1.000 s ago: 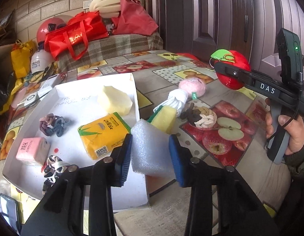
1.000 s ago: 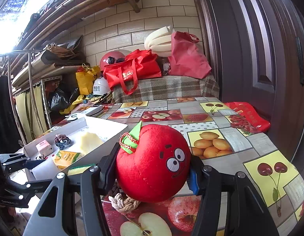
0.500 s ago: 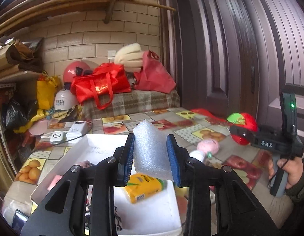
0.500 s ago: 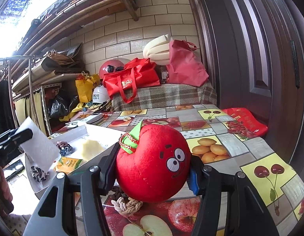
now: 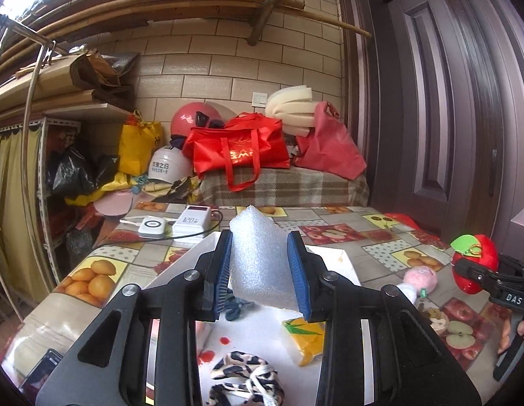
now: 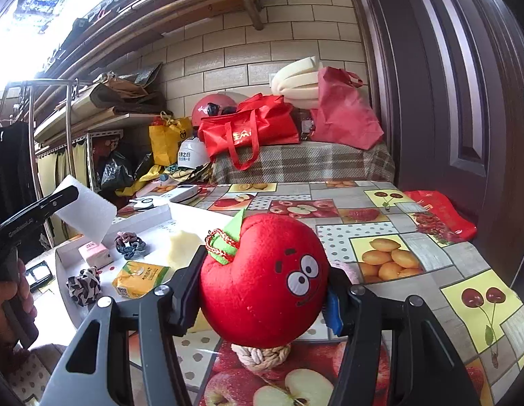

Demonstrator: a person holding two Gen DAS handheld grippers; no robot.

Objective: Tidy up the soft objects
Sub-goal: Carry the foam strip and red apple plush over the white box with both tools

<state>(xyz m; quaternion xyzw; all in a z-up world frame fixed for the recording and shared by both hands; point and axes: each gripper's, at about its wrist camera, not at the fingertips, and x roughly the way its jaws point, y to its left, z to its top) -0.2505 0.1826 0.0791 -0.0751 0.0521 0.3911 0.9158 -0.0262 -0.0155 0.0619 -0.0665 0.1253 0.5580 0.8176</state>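
The left tongs [image 5: 260, 270], clamped on the foam block [image 5: 260, 260], hang above the white tray [image 6: 191, 213]; the right tongs [image 6: 262, 301] grip the red plush apple [image 6: 262, 277] beside the tray.

White foam block [image 5: 262, 264]: matt, fine-celled, slightly grainy. Red apple toy [image 6: 265, 280]: fuzzy plush cloth, felt leaf, braided cord loop. Tablecloth [image 6: 380, 237]: glossy printed vinyl, glare seen. Tray [image 5: 343, 264]: smooth matt white board. Rope knot [image 6: 260, 358]: coarse twisted cotton. Gripper pads [image 5: 224, 270]: ribbed blue rubber.
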